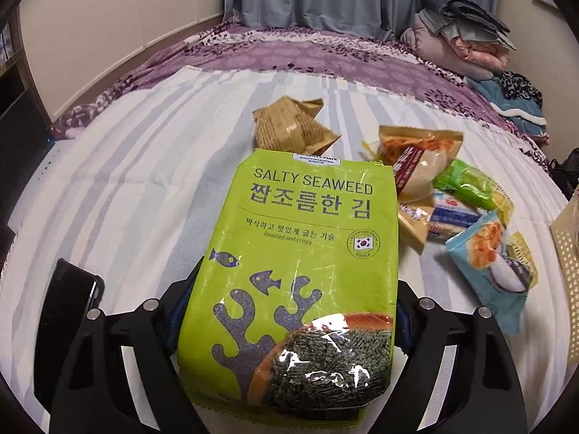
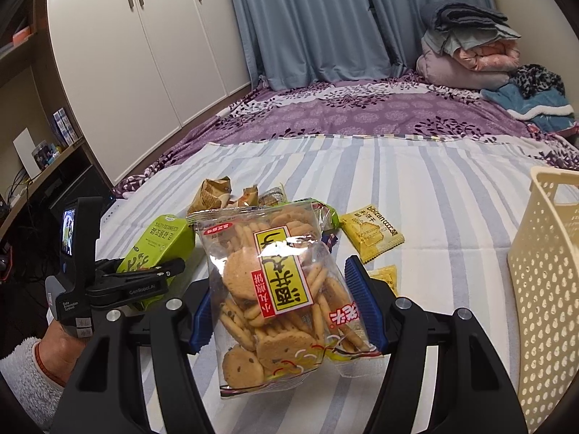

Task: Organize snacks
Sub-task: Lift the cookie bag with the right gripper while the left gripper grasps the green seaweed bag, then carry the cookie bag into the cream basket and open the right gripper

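R wrist: right tongs [image 2: 286, 311] pinch cookie bag [image 2: 278, 296] | left tongs [image 1: 286, 311] clamp seaweed pack [image 1: 293, 271]

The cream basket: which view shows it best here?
The right wrist view. The cream basket fills its right edge there, with the perforated wall, the rim and a handle slot visible, standing on the striped sheet. The left wrist view catches only a sliver of its wall at the frame's right edge.

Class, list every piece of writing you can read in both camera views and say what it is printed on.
"SALTY SEAWEED", "Roasted and crispy": green seaweed pack.
"IMPORTED FROM KOREA": round seal on that pack.
"bibizan": yellow snack packet.
"GenRobot.AI", "Data Acquisition System": left gripper.
Korean lines on the seaweed pack and Chinese characters on the cookie bag: not transcribed.
Other wrappers: too small.
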A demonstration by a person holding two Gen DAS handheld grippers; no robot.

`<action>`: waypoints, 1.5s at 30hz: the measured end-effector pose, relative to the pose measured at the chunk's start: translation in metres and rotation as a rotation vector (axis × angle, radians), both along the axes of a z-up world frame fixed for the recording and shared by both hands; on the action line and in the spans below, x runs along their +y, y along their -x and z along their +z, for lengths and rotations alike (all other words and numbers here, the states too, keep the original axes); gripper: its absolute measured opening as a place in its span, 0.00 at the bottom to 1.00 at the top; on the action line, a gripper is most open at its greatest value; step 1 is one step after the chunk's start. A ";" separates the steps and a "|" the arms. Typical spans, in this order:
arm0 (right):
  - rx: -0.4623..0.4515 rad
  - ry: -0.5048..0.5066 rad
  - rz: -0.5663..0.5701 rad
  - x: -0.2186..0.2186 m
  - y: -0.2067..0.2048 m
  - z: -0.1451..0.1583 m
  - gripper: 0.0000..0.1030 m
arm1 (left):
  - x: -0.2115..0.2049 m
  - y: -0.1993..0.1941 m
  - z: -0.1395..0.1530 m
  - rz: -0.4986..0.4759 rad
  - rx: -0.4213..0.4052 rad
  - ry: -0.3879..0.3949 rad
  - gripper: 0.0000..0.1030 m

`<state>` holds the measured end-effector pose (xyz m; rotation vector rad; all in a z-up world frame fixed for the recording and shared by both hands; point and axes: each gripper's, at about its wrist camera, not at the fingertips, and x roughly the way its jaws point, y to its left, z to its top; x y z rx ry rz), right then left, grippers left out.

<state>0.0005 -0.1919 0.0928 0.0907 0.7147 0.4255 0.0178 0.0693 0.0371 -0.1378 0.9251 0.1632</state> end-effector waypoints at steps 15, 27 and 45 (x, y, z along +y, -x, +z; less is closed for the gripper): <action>-0.096 -0.058 -0.099 -0.049 0.038 0.037 0.59 | -0.065 0.025 0.060 -0.153 -0.113 -0.012 0.82; -0.008 -0.093 -0.163 -0.092 0.056 0.016 0.73 | -0.107 0.041 0.078 -0.253 -0.143 -0.018 0.82; 0.164 0.177 -0.084 -0.035 0.065 -0.071 0.53 | -0.103 0.053 0.065 -0.268 -0.096 0.027 0.84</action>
